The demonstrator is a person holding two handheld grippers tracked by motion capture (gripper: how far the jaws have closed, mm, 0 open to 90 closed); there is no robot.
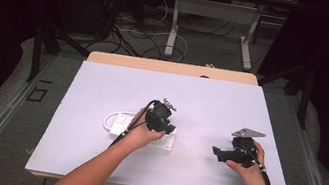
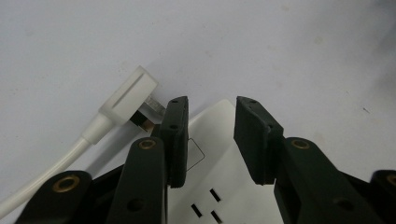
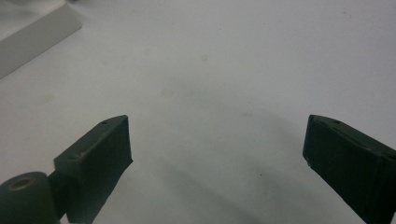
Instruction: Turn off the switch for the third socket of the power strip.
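Power strip (image 2: pixel 219 186) under the left gripper's (image 2: pixel 211 135) narrowly parted fingers — white plug (image 2: pixel 128 95) just beside; right gripper (image 3: pixel 217 154) wide, empty.

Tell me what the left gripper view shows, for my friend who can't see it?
Two black jaws of the left gripper stand apart over a white power strip. A white plug on a white cord lies just left of them on the white table.

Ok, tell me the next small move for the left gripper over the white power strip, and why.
Probably lift the left gripper straight up and clear. Its jaws stand apart above the white plastic power strip with nothing gripped between them, and the white flat plug lies on the table just off the strip's corner, prongs bare, not in a socket. The right gripper waits open over bare table.
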